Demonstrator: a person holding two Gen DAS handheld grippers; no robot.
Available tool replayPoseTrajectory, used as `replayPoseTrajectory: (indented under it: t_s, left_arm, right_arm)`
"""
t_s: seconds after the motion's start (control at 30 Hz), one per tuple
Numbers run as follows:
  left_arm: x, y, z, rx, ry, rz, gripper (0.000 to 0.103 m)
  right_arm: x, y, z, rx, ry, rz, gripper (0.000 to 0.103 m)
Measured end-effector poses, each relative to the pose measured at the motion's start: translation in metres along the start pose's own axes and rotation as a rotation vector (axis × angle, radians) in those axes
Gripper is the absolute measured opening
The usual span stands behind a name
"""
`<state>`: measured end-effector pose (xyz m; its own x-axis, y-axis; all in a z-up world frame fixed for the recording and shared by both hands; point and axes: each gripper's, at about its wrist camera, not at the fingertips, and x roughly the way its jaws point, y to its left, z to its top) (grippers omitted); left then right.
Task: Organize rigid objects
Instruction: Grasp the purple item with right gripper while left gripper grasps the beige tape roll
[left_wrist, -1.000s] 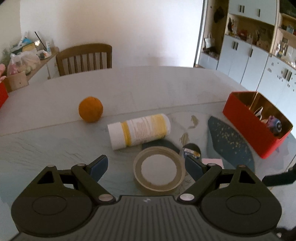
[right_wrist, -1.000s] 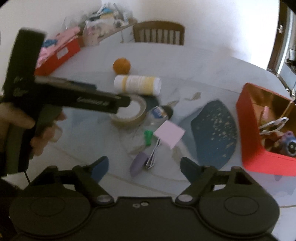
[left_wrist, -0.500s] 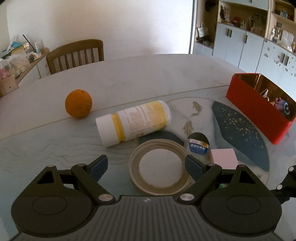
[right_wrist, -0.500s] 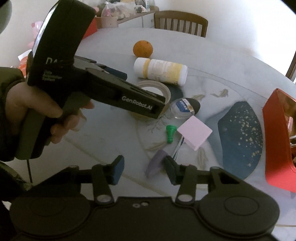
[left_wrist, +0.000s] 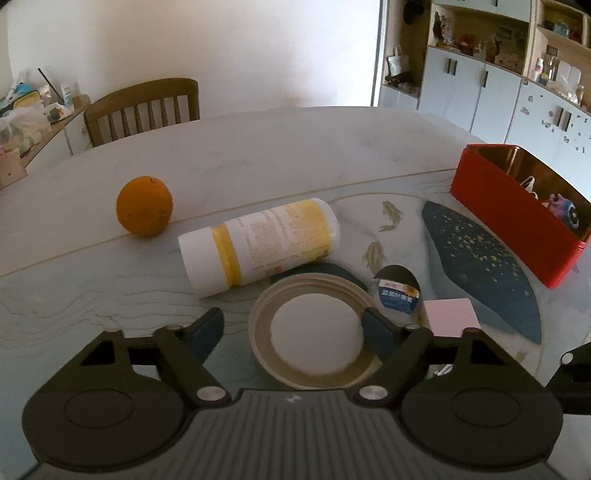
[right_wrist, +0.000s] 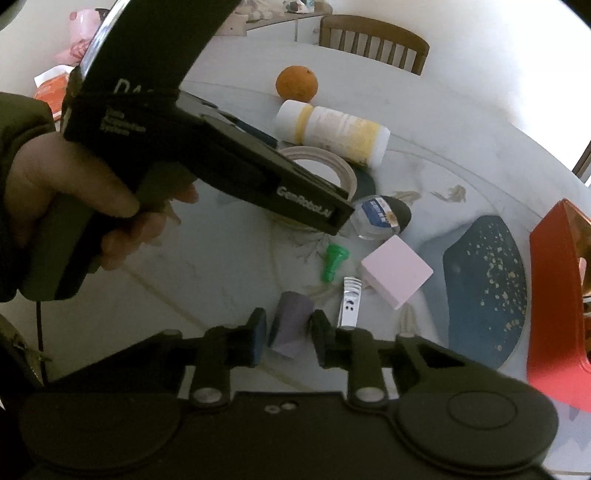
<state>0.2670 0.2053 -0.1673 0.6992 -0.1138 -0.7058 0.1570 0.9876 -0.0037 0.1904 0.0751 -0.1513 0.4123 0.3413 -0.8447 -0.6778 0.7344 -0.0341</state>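
**Both tongs closing over the clutter on the table**

On the pale marbled table (left_wrist: 258, 147), my left tongs (left_wrist: 291, 328) sit low around the roll of tape (left_wrist: 314, 332), which lies flat at the near edge of the left wrist view. Their jaws are closing, one pad just beside the roll's right rim and the other still apart from its left side, so nothing is gripped. Beyond the roll a white and yellow bottle (left_wrist: 258, 247) lies on its side, and an orange (left_wrist: 144, 206) rests farther off to the left. Right of the roll stands a small clear jar with a blue label (left_wrist: 397, 293), then a pink block (left_wrist: 450, 317). At the far right stands the red box (left_wrist: 509, 218), open, with a few things already inside.

My right tongs (right_wrist: 286, 338) are also closing, with a mauve cylinder (right_wrist: 291, 325) lying between the pads; I cannot tell whether they press on it yet. Just right of it lies a small metal clip (right_wrist: 349, 302), and a green plastic piece (right_wrist: 334, 260) lies a little farther off. My left hand (right_wrist: 85, 195) shows across that view, wrapped round its black handle.
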Motion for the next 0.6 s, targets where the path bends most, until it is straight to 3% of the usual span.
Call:
replayPoseTrajectory:
  t_s: [0.1, 0.6]
  left_arm:
    - [-0.001, -0.002, 0.001, 0.006, -0.006, -0.02, 0.065]
    - [-0.014, -0.001, -0.001, -0.032, 0.004, -0.036, 0.064]
  right_arm:
    - [0.0, 0.0, 0.0, 0.0, 0.0, 0.004, 0.02]
    - [-0.021, -0.006, -0.005, 0.063, -0.06, -0.001, 0.02]
